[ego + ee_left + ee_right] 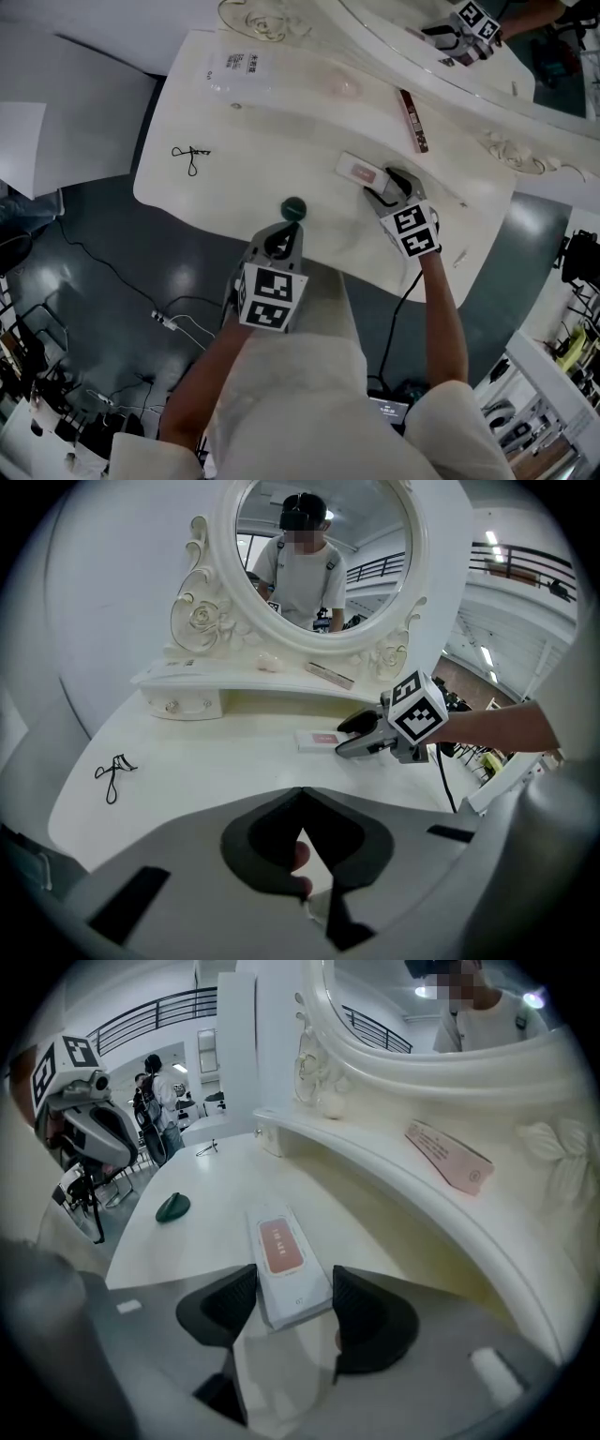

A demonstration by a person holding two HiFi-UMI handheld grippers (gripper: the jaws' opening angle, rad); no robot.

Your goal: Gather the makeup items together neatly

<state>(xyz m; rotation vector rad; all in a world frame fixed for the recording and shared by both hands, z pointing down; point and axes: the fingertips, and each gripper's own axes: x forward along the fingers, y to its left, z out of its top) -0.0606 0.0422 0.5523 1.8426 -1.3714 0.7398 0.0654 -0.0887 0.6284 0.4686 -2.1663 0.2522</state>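
Nothing reads clearly: print on the white box (295,1293) and on the clear packet's label (242,64) is blurred

A flat white box (281,1260), pink label up, lies lengthwise between the jaws of the right gripper (292,1286), seemingly pinched by them. A dark green sponge (172,1207) sits well to their left.

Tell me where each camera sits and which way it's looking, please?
Head view: on the person's head, looking steeply down at the white vanity table; both forearms, left gripper and right gripper show.
Left gripper view: rides the left gripper, facing the mirror; its shut jaws show.
Right gripper view: rides the right gripper, looking along the tabletop; its jaws clamp a white box.
Shared: all three show that box.
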